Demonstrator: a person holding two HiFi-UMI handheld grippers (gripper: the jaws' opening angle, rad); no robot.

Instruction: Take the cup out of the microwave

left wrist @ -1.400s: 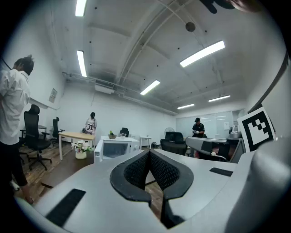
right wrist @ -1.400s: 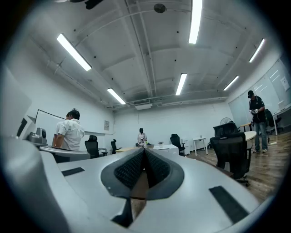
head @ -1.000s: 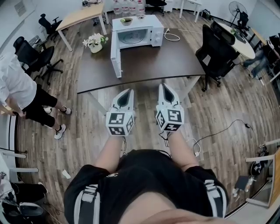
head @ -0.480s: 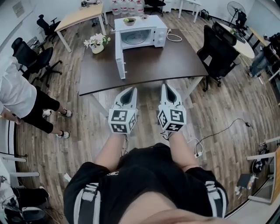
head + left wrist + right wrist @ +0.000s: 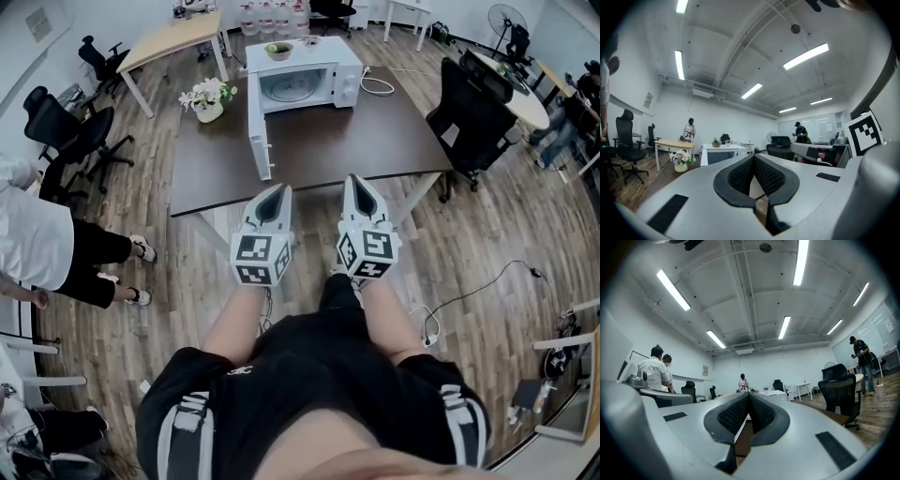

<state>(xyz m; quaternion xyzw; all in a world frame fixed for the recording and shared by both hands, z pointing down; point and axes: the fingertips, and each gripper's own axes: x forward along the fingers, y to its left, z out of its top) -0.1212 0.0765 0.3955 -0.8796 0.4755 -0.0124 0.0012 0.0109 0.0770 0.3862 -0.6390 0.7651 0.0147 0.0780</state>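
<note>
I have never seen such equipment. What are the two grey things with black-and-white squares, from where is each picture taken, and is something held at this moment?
There is no robot here. A person holds one tool in each hand: the left hand-held gripper and the right hand-held gripper. The cubes with square markers are part of them. The head view comes from a camera on the person's head, looking down. The two gripper views come from a camera riding on each tool, looking along its two jaws. In both, the jaws are closed together with nothing between them, so nothing is held. Ahead stands a dark table. On it are a white microwave with its door swung open, a pot of flowers and a cable. I cannot make out a cup inside the microwave.
</note>
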